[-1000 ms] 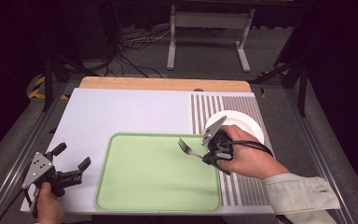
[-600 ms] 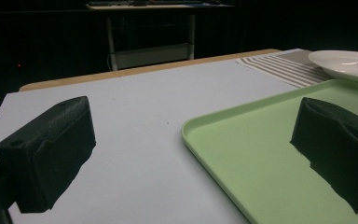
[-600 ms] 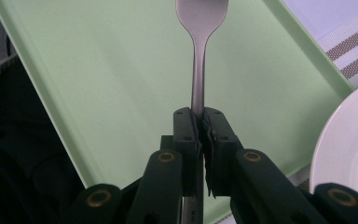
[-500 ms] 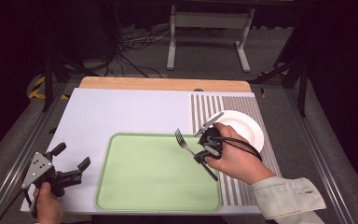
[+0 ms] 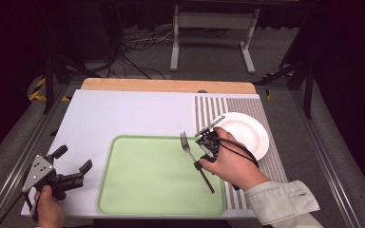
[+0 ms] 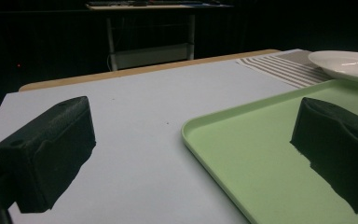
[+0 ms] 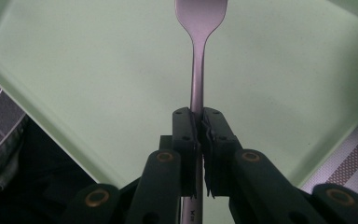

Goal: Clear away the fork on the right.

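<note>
A fork rides over the right half of a pale green tray, its handle clamped between the closed fingers of the right gripper. In the right gripper view the black pads pinch the handle on both sides, with the tines pointing ahead over the tray's flat floor; whether the fork's lower end touches the tray cannot be told. A white plate sits just beyond the hand on a striped placemat, to the right of the tray. At the near left corner of the desk, the left gripper is held off the tray's left edge with its fingers spread wide and nothing between them, as the left gripper view confirms.

The step in hand appears to be carrying the fork to its place on the tray. The next move likely calls for lowering it until the handle lies flat on the tray, then parting the fingers and lifting clear without dragging the fork along.
</note>
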Demonstrator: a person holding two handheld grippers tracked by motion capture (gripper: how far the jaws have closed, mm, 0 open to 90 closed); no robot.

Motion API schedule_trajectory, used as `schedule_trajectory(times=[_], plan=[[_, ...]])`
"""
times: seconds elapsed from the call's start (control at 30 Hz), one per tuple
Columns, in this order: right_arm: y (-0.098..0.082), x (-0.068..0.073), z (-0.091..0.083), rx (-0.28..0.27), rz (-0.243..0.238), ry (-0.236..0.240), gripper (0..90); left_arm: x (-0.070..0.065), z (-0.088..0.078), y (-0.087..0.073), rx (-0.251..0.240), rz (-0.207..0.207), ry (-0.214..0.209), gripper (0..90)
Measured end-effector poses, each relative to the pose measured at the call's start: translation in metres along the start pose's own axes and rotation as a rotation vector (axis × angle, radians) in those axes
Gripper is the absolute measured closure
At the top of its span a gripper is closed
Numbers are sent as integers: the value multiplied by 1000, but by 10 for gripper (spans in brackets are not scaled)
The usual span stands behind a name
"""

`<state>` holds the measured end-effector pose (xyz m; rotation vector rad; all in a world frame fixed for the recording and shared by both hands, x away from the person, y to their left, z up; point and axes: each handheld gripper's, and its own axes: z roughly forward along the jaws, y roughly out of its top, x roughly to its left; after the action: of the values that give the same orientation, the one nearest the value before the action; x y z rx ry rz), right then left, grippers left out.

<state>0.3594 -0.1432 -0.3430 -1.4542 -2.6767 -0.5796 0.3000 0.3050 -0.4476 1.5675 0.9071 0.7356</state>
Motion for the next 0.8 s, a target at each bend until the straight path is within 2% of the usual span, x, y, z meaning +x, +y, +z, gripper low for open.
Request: schedule_trajectory(times=[0.13,0.17,0.2,0.43,0.67,0.73,0.8], plan=[[1,-1,3,-1,59,-15,850,0,0,0,1,0,-1,3],[1,-1,3,-1,59,-15,850,0,0,0,1,0,-1,3],[2,-2,5,2,84,-18,851,0,0,0,1,0,-1,3],[2,-2,12,20,92,-13,850,0,0,0,2,1,0,3],[2,-8,28,66,142,-18,850,0,0,0,2,2,-1,3],[1,-10,36,100,166,-39,850,0,0,0,2,2,-1,3],[1,-11,38,105,170,-43,850,0,0,0,1,2,-1,3]])
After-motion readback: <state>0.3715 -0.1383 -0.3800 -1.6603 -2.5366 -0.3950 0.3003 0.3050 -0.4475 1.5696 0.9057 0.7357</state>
